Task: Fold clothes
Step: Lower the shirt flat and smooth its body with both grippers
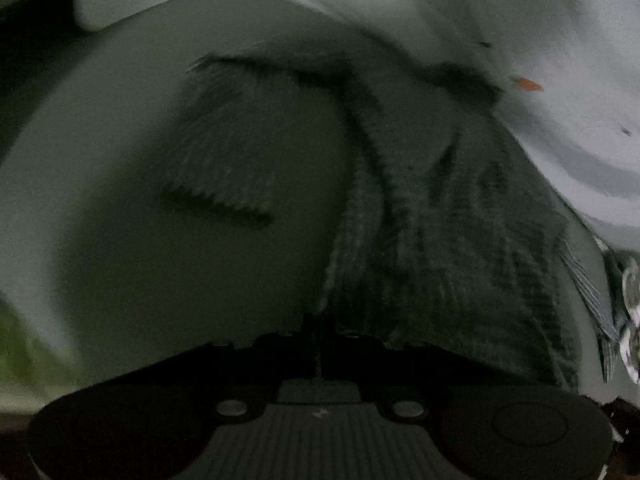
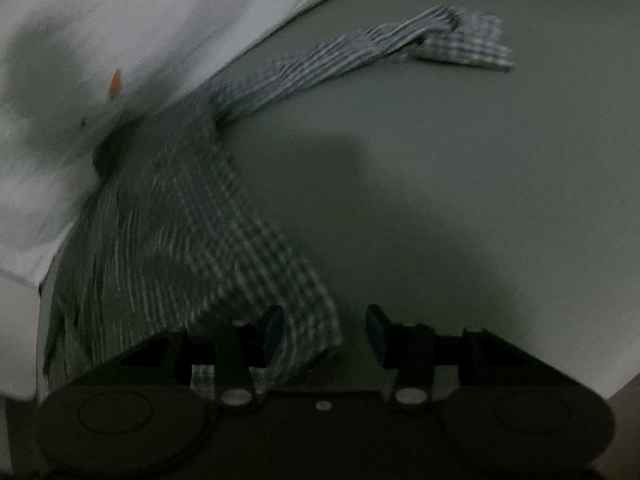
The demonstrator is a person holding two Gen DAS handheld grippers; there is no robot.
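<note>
My left hand-held gripper (image 1: 319, 336) pinched the shirt (image 1: 440, 216); right hand-held gripper (image 2: 325, 332) gaped, hem just left, sleeve running far-right.

Both fisheye views are dim and grainy, with a greenish-grey cast. The brightest area in each is the pale wall (image 1: 500, 8), and black vignetting rounds off the corners. A broad soft shadow lies on the grey table (image 2: 500, 160) ahead of the right gripper (image 2: 325, 330), whose body reads almost black. Motion blur smears the checked shirt (image 1: 460, 220) in the left wrist view, and straight edges bow towards the frame borders.
</note>
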